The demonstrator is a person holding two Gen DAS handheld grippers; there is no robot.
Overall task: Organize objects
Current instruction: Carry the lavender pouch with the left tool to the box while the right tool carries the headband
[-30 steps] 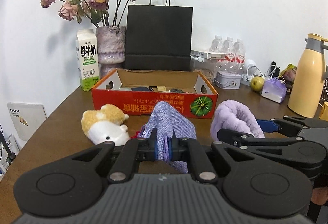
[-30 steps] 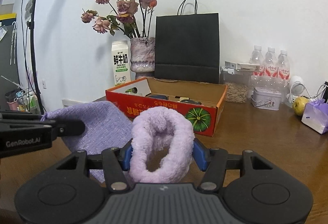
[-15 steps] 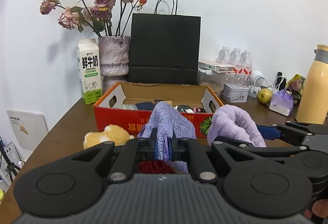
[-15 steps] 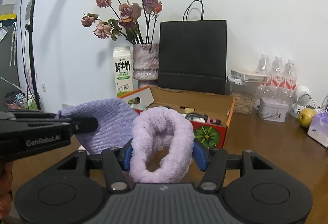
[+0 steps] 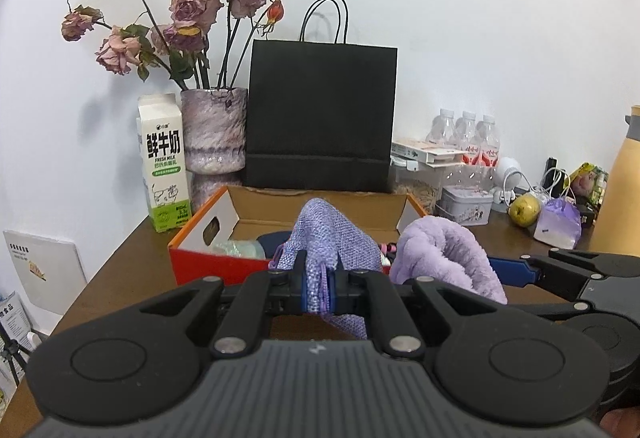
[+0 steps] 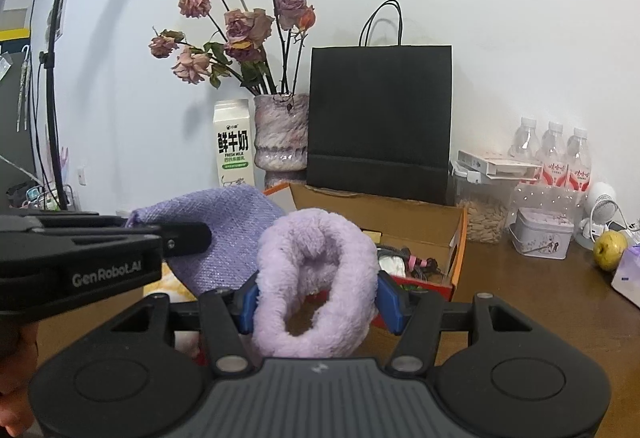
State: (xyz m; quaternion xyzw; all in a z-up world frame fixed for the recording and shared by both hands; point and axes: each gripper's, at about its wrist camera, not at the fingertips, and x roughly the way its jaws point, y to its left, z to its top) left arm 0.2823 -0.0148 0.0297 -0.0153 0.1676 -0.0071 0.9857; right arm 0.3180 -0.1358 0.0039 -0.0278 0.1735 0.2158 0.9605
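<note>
Two grippers are up over the near edge of a cardboard box (image 5: 208, 234) on a brown table (image 5: 120, 270), each clamped on a soft purple item. Left to right in the left wrist view: a milk carton (image 5: 164, 161), a vase (image 5: 213, 129) of dried roses, a black paper bag (image 5: 320, 117), water bottles (image 5: 466, 135), a metal tin (image 5: 466, 203), an apple (image 5: 524, 211); a yellow jug at the right edge is cut off by the frame. The left gripper (image 5: 320, 280) is pinched tight on a knitted cloth (image 5: 328, 234), which stands above the fingers and hides the middle of the box. The right gripper (image 6: 316, 296) grips a fluffy band (image 6: 316, 278), its blue pads (image 6: 247, 298) pressed into both sides of the loop; the band blocks the box's near wall in the right wrist view. Box contents are only partly legible: something dark, a pale crumpled item, cables and a pink piece (image 6: 416, 261). A sliver of a hand shows at the lower left of the right wrist view.
</note>
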